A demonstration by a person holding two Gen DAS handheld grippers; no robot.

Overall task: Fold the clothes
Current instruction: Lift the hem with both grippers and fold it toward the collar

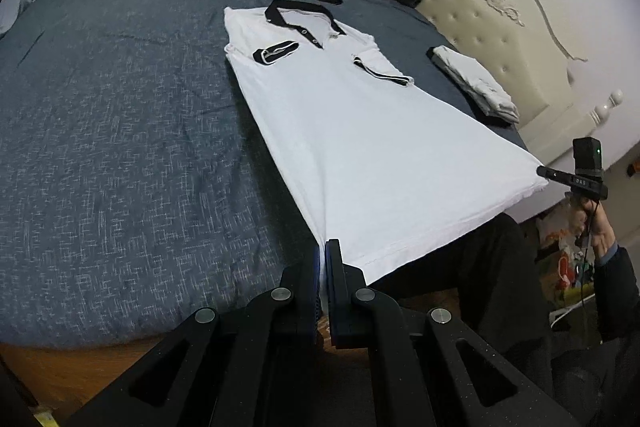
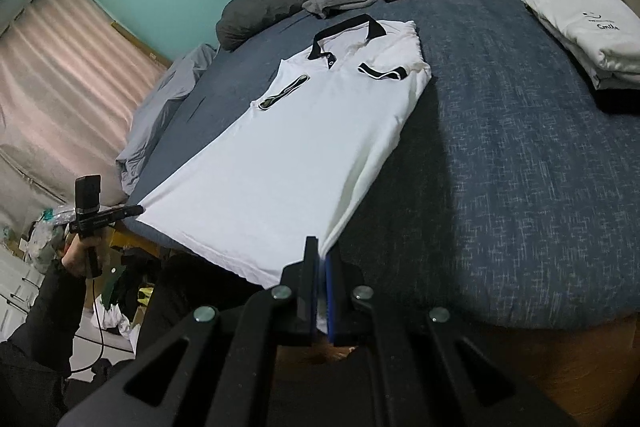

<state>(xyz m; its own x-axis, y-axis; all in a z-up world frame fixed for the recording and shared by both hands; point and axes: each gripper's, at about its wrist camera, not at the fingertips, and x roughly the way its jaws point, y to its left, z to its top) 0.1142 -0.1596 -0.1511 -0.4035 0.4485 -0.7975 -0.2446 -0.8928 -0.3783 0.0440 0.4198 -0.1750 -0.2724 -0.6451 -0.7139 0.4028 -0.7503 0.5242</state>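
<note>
A: Where is the shirt (image 1: 360, 131)?

B: It lies flat on the bed (image 1: 120, 147), collar far away. The left tongs (image 1: 323, 259) and right tongs (image 2: 322, 259) are each clamped on one bottom corner of it.

A: How will it handle?

B: Light and soft, I think. It sags, so holding it by the corners seems best.

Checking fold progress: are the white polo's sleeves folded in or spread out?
Folded in. Both black-trimmed sleeves lie across the chest of the polo shirt, inside its straight side edges.
</note>
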